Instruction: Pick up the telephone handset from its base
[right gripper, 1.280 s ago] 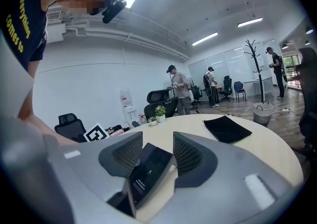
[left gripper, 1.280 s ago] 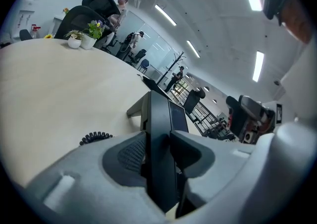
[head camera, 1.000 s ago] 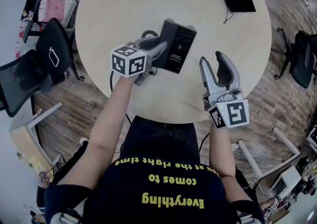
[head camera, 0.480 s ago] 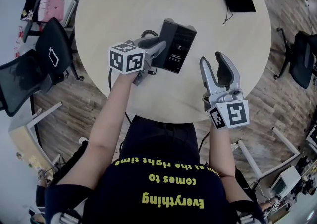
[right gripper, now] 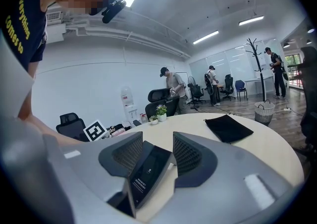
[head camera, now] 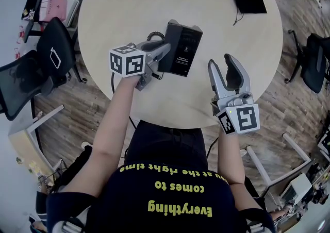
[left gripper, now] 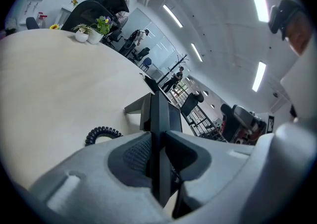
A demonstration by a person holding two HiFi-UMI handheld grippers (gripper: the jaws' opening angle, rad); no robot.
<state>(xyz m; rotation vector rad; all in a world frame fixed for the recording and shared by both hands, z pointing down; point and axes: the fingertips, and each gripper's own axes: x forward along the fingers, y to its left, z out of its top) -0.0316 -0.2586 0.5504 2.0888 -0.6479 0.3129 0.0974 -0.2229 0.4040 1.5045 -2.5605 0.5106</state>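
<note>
Round table (head camera: 129, 0) work: left gripper (head camera: 162, 51) jaws are closing, pads touching the handset (left gripper: 159, 114); seat the grip fully before lifting clear of the base (head camera: 183, 49); right gripper (head camera: 227, 69) is open, empty.

- Your head view looks steeply down from above your shoulders onto the round table (head camera: 129, 15).
- Your left gripper view sits low and very close, facing the black telephone (left gripper: 159, 114) edge-on.
- Your right gripper view looks across the table from farther back, sharing the black telephone.

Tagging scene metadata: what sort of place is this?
Most likely an open-plan office or lab space: a round table with black office chairs beside it, plus a water dispenser and a coat stand further back.
</note>
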